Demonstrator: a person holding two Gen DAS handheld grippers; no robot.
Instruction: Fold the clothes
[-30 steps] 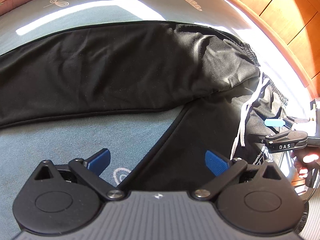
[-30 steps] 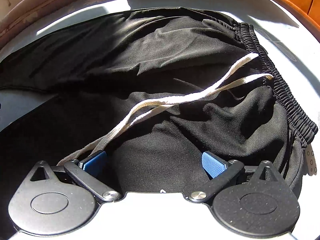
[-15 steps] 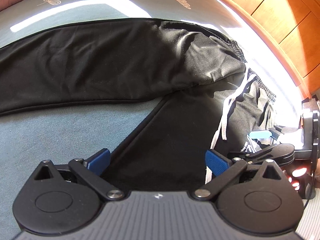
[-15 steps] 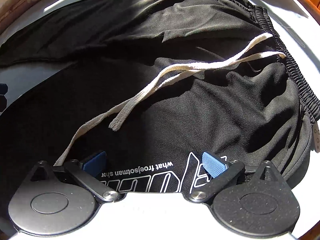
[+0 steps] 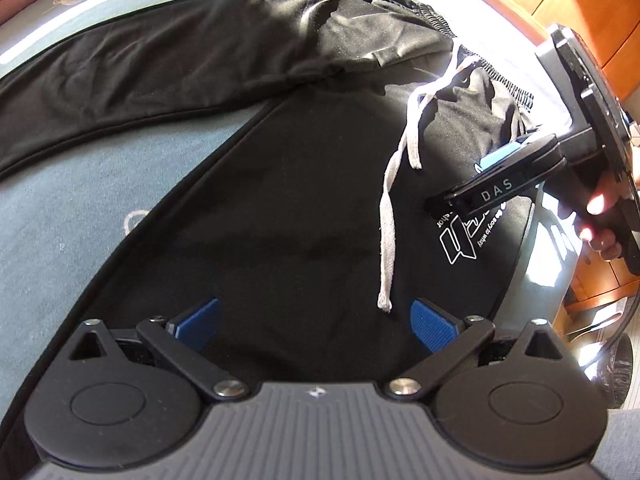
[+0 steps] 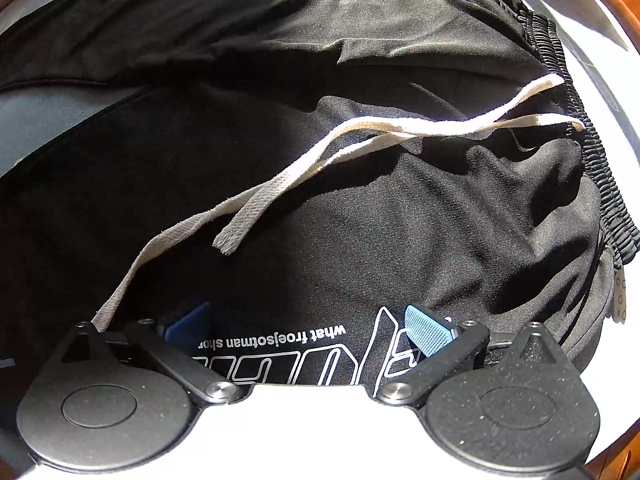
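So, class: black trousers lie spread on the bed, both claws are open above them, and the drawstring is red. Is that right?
Not quite. The drawstring is white, not red, as the right wrist view shows. The black trousers do lie on the bed, with the left claw and right claw open.

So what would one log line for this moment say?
task: fold clothes | left gripper: open over black pants | right gripper: open at printed logo | fold: not started

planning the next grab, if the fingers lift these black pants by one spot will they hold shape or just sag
Probably sag: the black pants lie in soft wrinkles, so they would likely drape from the pinch. They look thin, so probably light. The white drawstring lies loose and would likely dangle. Both the left gripper and the right gripper are open.
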